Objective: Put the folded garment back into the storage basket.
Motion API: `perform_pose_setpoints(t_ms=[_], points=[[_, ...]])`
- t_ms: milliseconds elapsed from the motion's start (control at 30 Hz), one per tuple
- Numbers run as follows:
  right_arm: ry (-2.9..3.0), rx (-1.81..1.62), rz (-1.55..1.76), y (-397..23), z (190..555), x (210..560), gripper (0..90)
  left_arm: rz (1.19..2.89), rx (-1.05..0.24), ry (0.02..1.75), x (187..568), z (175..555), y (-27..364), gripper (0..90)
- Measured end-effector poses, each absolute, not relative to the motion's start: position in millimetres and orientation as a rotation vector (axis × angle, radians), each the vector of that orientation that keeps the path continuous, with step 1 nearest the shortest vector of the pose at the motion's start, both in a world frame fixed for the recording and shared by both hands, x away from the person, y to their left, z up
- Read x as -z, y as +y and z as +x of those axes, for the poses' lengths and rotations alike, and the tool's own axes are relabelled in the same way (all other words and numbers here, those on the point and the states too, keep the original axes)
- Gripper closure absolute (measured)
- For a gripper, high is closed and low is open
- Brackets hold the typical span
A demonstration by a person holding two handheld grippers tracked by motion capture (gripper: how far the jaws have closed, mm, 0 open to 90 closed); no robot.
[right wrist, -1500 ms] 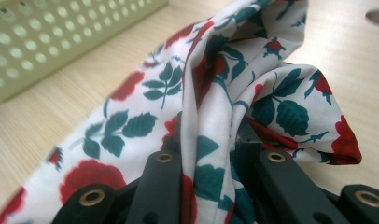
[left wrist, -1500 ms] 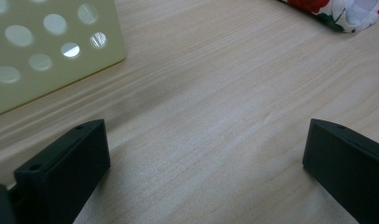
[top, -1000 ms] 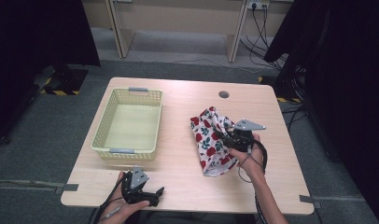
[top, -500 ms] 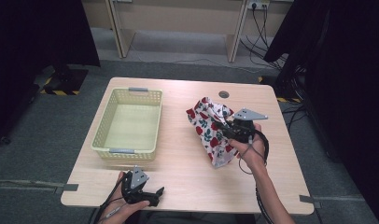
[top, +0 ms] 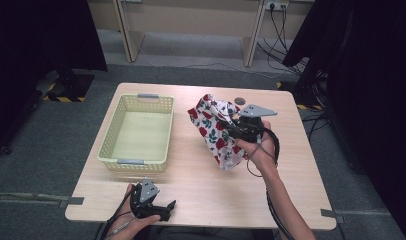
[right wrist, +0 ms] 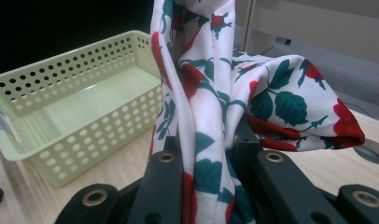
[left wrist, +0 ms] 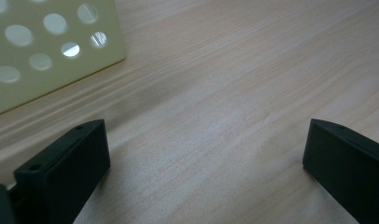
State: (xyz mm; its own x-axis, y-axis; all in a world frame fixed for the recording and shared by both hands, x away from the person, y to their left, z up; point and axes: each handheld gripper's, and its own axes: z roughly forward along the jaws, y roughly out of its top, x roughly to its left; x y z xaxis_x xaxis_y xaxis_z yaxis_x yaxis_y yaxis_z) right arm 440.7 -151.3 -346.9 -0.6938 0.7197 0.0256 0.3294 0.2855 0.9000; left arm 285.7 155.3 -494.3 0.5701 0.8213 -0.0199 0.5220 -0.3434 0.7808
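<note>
The right gripper (top: 235,126) has its jaws closed on the cloth (top: 214,131), a white fabric with red roses and green leaves. In the right gripper view the cloth (right wrist: 211,107) is pinched between the two black jaws and rises above them in folds. It hangs over the table (top: 201,185), to the right of the basket (top: 111,150), with its lower end near the wood. The left gripper (top: 158,207) rests at the near edge of the table, its jaws wide apart with only bare wood between them.
</note>
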Motion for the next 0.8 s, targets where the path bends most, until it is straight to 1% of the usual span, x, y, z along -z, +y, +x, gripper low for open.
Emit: perform_pose_setpoints(t_ms=[500, 800], points=[[2.209, -1.4, 0.888, -112.1, 448.6, 324.1, 78.2, 2.026, -0.491, 1.072, 494.4, 285.6, 155.4, 0.0], [2.236, -1.396, 0.847, -82.4, 452.5, 316.0, 78.1, 2.026, -0.491, 1.069, 494.5, 285.5, 155.7, 0.0]])
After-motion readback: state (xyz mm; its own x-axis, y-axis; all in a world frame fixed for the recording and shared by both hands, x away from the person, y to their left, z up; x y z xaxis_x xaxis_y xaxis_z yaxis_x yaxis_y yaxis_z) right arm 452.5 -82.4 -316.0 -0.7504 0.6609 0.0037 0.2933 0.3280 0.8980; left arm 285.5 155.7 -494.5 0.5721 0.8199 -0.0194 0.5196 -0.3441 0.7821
